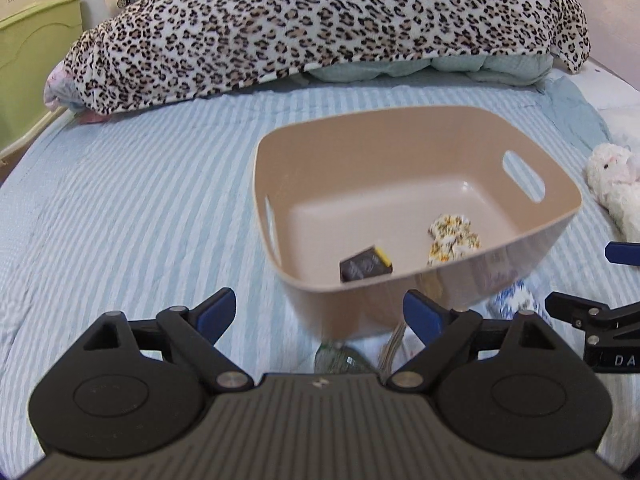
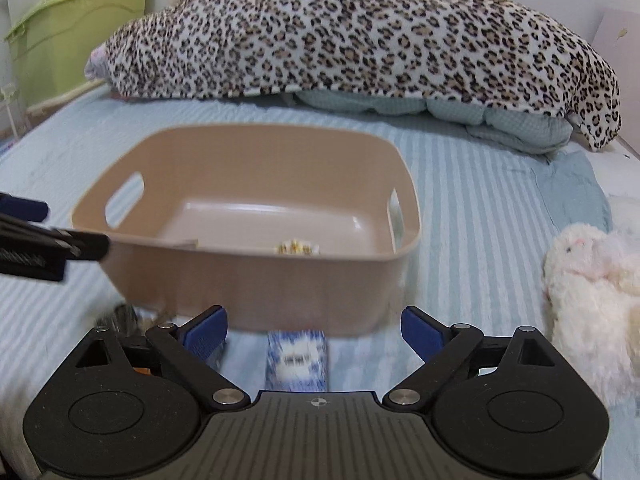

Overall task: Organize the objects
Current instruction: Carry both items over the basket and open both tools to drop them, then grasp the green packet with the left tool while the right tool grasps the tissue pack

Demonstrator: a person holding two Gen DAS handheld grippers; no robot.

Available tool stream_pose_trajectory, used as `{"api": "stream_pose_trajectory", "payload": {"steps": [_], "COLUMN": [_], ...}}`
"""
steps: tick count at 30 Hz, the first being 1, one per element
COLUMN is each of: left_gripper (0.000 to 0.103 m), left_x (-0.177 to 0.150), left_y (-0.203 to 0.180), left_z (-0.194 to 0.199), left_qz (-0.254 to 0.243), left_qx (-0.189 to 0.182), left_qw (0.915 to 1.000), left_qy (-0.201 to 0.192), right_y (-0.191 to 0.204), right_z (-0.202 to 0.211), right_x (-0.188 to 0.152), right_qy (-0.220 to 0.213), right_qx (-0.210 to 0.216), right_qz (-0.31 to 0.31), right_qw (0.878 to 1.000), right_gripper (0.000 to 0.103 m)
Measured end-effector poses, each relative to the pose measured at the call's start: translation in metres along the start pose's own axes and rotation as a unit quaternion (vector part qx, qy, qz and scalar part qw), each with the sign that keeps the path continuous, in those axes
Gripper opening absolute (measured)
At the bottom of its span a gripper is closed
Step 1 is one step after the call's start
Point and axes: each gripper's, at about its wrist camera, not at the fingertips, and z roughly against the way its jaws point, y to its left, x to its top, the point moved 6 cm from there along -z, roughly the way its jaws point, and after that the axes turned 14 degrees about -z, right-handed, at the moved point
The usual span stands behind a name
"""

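A tan plastic bin (image 1: 420, 152) sits on the striped bed; it also shows in the right wrist view (image 2: 248, 276). Inside it lie a dark block with a yellow end (image 1: 366, 265) and a yellow-flowered cloth piece (image 1: 454, 236). My left gripper (image 1: 320, 314) is open and empty just before the bin's near wall. My right gripper (image 2: 314, 330) is open and empty, with a blue-and-white packet (image 2: 297, 360) lying between its fingers on the bed. A white plush toy (image 2: 592, 280) lies to the right of the bin.
A leopard-print blanket (image 2: 360, 36) covers bedding at the far side. A green plastic box (image 2: 76, 24) stands at the far left. A greenish object (image 1: 340, 358) and a corded item (image 1: 394, 344) lie under my left gripper. The left gripper's finger (image 2: 44, 248) reaches in at the right view's left edge.
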Motion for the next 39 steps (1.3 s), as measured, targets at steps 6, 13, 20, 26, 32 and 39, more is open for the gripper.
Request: {"api": "stream_pose_trajectory", "payload": {"steps": [6, 13, 20, 26, 32, 39], "left_gripper": [0.091, 0.091, 0.091, 0.091, 0.07, 0.022], "left_x": [-0.026, -0.05, -0.065, -0.069, -0.069, -0.066], "left_y": [-0.001, -0.004, -0.001, 0.005, 0.004, 0.002], "left_z": [-0.008, -0.048, -0.082, -0.092, -0.086, -0.072], "left_qz": [-0.01, -0.019, -0.014, 0.017, 0.009, 0.011], "left_qx": [-0.023, -0.037, -0.053, -0.089, -0.11, -0.143], "left_qw": [0.9991, 0.994, 0.9885, 0.9855, 0.9849, 0.9815], "left_qy": [0.033, 0.101, 0.141, 0.144, 0.134, 0.127], "right_y": [-0.01, -0.014, -0.011, -0.011, -0.006, 0.003], "right_z": [-0.009, -0.03, -0.054, -0.074, -0.079, -0.075], "right_x": [-0.021, -0.042, -0.052, -0.053, -0.05, -0.053], "right_qy": [0.032, 0.077, 0.105, 0.099, 0.078, 0.071], "right_qx": [-0.009, -0.015, -0.021, -0.032, -0.019, -0.001], "right_qz": [0.001, 0.013, 0.025, 0.026, 0.029, 0.048], "right_qw": [0.999, 0.997, 0.994, 0.994, 0.996, 0.996], "right_gripper": [0.095, 0.095, 0.095, 0.092, 0.073, 0.043]}}
